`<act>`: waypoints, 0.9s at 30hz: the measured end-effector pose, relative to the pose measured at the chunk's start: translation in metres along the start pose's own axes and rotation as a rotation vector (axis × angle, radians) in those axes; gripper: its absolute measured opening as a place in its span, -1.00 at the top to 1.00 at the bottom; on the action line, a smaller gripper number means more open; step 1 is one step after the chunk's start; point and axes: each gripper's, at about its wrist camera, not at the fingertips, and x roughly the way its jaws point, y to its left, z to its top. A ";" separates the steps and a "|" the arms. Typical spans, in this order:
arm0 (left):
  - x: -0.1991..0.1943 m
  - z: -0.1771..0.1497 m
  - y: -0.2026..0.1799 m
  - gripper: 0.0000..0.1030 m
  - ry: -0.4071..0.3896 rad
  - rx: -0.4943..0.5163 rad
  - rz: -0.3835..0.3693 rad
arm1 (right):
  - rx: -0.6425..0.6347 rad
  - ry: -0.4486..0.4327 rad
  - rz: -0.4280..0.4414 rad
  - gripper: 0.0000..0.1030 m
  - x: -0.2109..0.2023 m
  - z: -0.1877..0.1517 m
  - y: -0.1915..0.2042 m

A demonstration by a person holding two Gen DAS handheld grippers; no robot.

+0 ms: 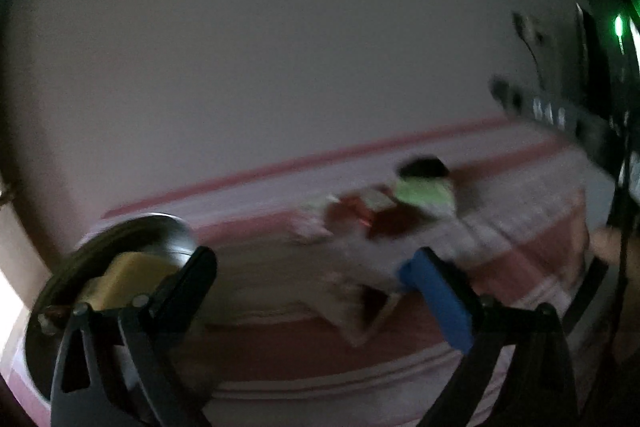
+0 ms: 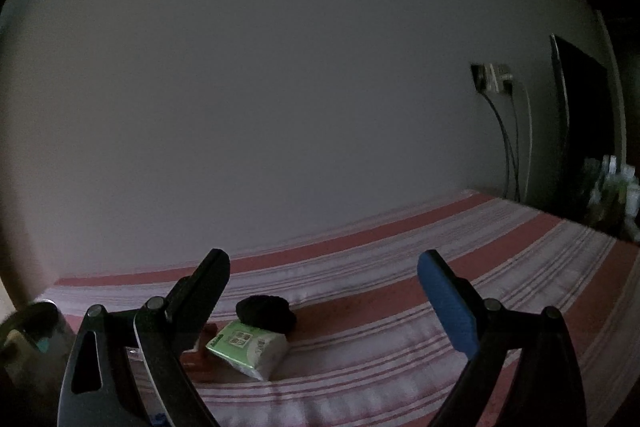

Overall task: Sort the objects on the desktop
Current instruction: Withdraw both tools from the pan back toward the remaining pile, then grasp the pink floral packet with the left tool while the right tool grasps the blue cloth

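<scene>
In the blurred left wrist view my left gripper (image 1: 308, 267) is open and empty above the striped cloth. A green tissue pack (image 1: 426, 193), a black lump (image 1: 424, 167) and red items (image 1: 360, 215) lie ahead of it. A metal bowl (image 1: 168, 233) holding a yellow block (image 1: 124, 277) sits at its left finger. In the right wrist view my right gripper (image 2: 322, 271) is open and empty. The tissue pack (image 2: 250, 347) and black lump (image 2: 266, 313) lie between its fingers, low left, with a red item (image 2: 200, 359) partly hidden behind the left finger.
The table wears a pink and white striped cloth (image 2: 400, 267) and stands against a pale wall. A wall socket with cables (image 2: 492, 79), a dark screen (image 2: 580, 107) and several bottles (image 2: 612, 187) are at the right. The bowl's rim (image 2: 32, 311) shows far left.
</scene>
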 end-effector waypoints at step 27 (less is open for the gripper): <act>0.063 -0.008 -0.007 0.32 0.370 -0.256 -0.182 | 0.168 0.097 0.119 -0.88 0.008 0.002 -0.034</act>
